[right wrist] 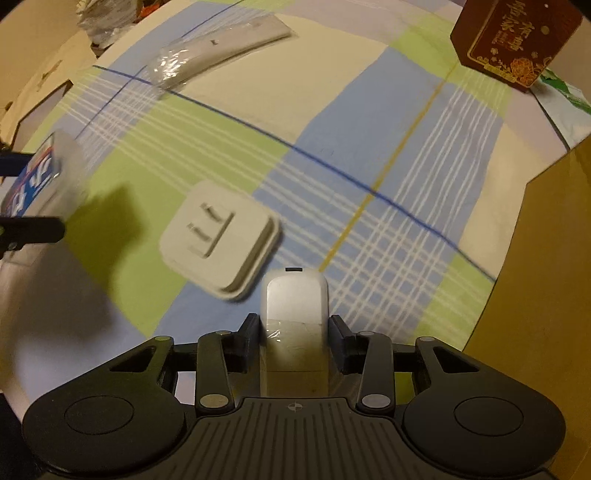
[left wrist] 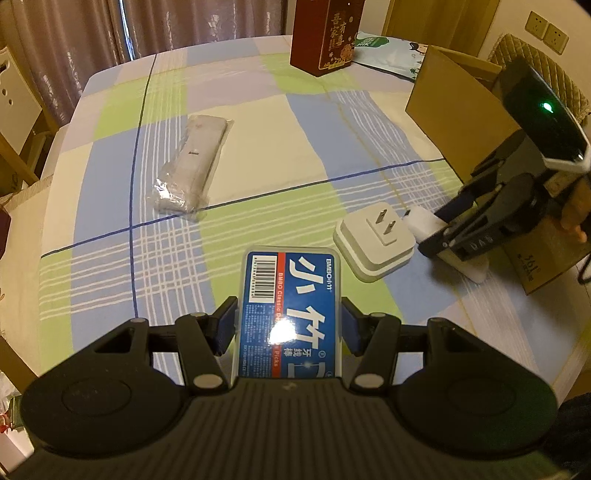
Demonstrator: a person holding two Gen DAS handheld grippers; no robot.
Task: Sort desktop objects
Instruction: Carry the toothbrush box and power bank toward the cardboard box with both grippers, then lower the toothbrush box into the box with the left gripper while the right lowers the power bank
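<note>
Left gripper [left wrist: 289, 325] is clamping one flat clear-plastic box with a blue label and barcode [left wrist: 291, 310], pads pressing on both long sides, above the checked blue-green-cream tablecloth [left wrist: 258, 122]. Right gripper [right wrist: 293, 341] is squeezing one slim white plastic device wrapped in clear film [right wrist: 293, 314], its tip just beside one square white plug adapter with two flat prongs [left wrist: 375, 242]. Farther out are lying one white remote in clear wrap [left wrist: 192, 162], one dark red printed box [left wrist: 325, 35], one open cardboard carton [left wrist: 454, 107].
</note>
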